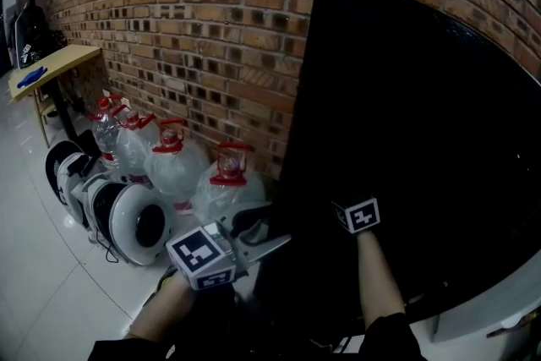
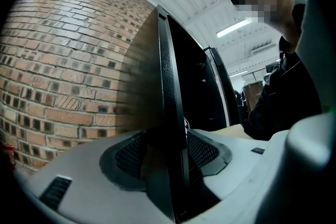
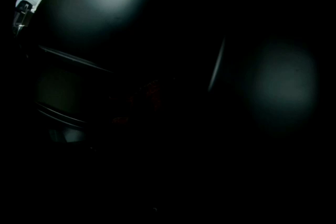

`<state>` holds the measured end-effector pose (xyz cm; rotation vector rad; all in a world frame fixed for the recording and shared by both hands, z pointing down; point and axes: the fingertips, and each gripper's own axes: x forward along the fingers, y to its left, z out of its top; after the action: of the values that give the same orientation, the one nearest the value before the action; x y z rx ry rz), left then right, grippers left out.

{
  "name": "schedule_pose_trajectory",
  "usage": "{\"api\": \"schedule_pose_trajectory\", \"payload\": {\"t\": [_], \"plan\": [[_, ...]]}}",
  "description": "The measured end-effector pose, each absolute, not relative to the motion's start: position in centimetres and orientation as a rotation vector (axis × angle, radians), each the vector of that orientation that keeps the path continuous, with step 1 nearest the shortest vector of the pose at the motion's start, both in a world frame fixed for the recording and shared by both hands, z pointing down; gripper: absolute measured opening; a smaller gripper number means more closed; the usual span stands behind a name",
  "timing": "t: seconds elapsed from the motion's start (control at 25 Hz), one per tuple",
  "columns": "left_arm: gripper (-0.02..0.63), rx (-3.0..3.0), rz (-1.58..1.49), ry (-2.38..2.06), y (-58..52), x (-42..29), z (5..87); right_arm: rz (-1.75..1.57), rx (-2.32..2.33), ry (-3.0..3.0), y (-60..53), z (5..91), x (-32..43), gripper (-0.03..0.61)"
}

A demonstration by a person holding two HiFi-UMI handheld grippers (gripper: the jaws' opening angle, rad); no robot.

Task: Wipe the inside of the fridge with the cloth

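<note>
Door edge [image 2: 169, 86] is being clamped by the jaws of the left gripper [image 1: 269, 231], while the right gripper [image 1: 358, 214] is being held inside the dark fridge [image 1: 423, 123], where its jaws and the cloth cannot be told, with jugs [image 1: 173, 165] beyond at the brick wall [image 1: 186, 13].

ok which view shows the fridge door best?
Left gripper view: the fridge door edge stands sharp and close, clamped by the left gripper. Head view shows it only as a featureless black slab. Right gripper view is too dark to tell.
</note>
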<state>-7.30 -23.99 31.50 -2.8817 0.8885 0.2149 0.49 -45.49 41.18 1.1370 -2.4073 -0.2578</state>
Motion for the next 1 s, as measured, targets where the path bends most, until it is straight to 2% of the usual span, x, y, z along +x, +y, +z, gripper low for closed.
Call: {"api": "schedule_pose_trajectory", "payload": {"t": [0.72, 1.0], "plan": [[0.247, -2.869, 0.193, 0.941, -24.4, -7.3, 32.2, -0.007, 1.425, -2.361, -50.9, 41.6, 3.4, 0.077], [0.247, -2.878, 0.243, 0.950, -24.0, -7.8, 31.7, -0.036, 1.321, -2.446, -47.1, 41.0, 4.5, 0.077]]}}
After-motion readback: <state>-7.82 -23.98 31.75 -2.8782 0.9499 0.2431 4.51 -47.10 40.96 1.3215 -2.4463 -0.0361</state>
